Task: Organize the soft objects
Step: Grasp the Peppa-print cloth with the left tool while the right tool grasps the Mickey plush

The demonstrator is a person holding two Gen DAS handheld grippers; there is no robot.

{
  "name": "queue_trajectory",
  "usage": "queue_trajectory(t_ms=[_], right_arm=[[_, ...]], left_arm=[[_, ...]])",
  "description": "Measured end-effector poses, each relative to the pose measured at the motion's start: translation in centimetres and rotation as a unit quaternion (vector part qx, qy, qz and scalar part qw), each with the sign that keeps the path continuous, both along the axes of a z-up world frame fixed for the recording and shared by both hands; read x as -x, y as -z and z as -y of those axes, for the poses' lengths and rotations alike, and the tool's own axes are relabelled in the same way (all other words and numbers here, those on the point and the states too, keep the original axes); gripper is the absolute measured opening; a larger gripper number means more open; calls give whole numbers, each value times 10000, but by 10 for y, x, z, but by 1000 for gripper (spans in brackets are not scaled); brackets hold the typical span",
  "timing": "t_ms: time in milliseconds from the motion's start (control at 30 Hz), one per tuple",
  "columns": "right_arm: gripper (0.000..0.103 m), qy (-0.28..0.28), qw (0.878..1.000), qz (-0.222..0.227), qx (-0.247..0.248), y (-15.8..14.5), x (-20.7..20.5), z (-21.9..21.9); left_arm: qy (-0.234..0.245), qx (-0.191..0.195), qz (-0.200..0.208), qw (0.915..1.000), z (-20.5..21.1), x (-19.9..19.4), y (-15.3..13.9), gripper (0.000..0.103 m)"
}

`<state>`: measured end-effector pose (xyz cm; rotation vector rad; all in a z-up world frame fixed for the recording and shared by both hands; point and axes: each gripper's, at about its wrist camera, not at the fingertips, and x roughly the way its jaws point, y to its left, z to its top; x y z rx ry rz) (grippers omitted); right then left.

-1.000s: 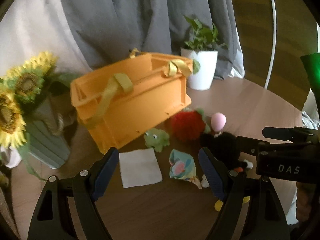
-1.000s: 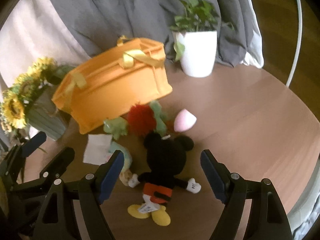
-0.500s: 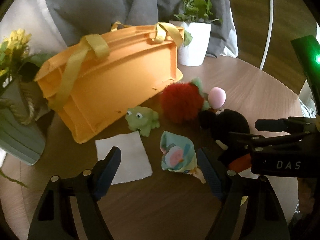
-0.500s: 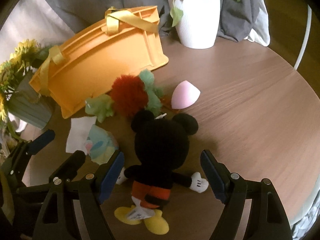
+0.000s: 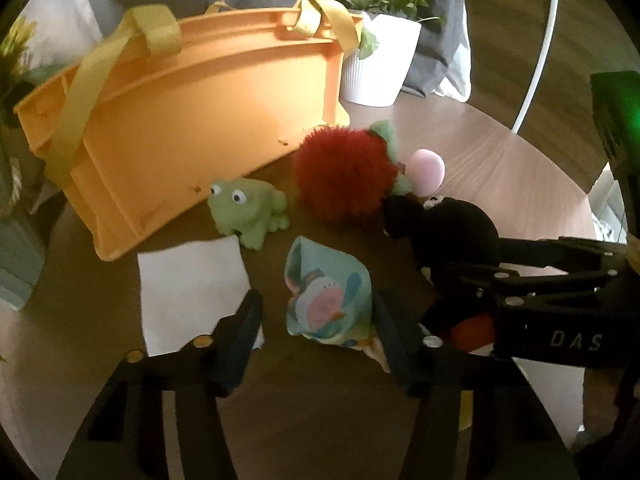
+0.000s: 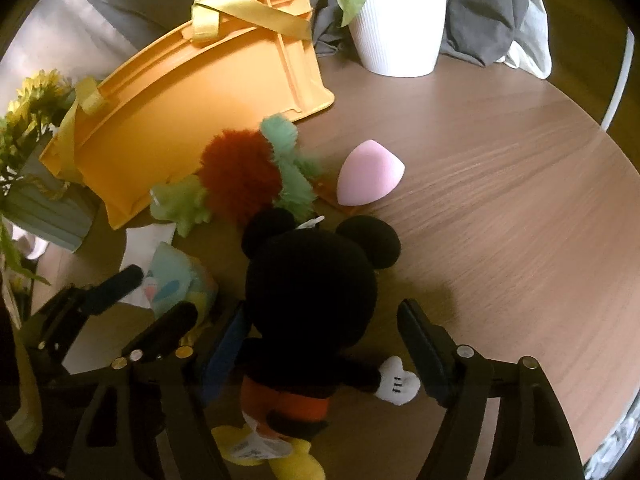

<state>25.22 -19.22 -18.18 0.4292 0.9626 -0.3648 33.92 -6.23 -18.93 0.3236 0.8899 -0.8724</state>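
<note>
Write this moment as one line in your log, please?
left gripper: open, around pastel pouch | right gripper: open, straddling mouse plush | orange crate: beside toys | nothing lifted

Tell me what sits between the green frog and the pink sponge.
The fuzzy red toy with its green plush leaves lies between the green frog and the pink sponge, clearest in the left wrist view.

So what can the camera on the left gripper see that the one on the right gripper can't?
Only the left wrist view shows the green frog toy's eyes and the whole white paper square. Only the right wrist view shows the black mouse plush's white glove, yellow shoes and the yellow sunflowers. Both show the orange plastic crate, red fuzzy ball, pink egg-shaped sponge and white plant pot.
</note>
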Motion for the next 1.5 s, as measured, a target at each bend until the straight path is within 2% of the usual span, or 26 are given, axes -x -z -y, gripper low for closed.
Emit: queue_trajectory(t_ms=[33, 100, 200, 467, 767, 1133, 1500], right_arm=[[66, -62, 10000, 38, 6, 0, 0, -2], [62, -127, 9999, 67, 42, -1, 0, -4], [59, -147, 9998, 108, 47, 0, 3, -4], [57, -230, 9995, 215, 64, -6, 12, -5], [57, -452, 9975, 519, 124, -25, 26, -7], [57, -1036, 9900, 889, 349, -54, 38, -10], [57, -1564, 9767, 1355, 570, -93, 55, -4]], left_arm=[[-13, 30, -49, 10000, 0, 0, 1, 47], [-32, 92, -144, 9998, -1, 1, 2, 38], [-109, 133, -143, 9998, -2, 2, 1, 35], [-358, 207, -33, 9991, -8, 12, -13, 34], [-884, 329, 212, 9953, -27, 31, -38, 34], [-1677, 468, 543, 9832, -43, 63, -74, 34], [-2327, 643, 1024, 9650, -42, 93, -111, 34]])
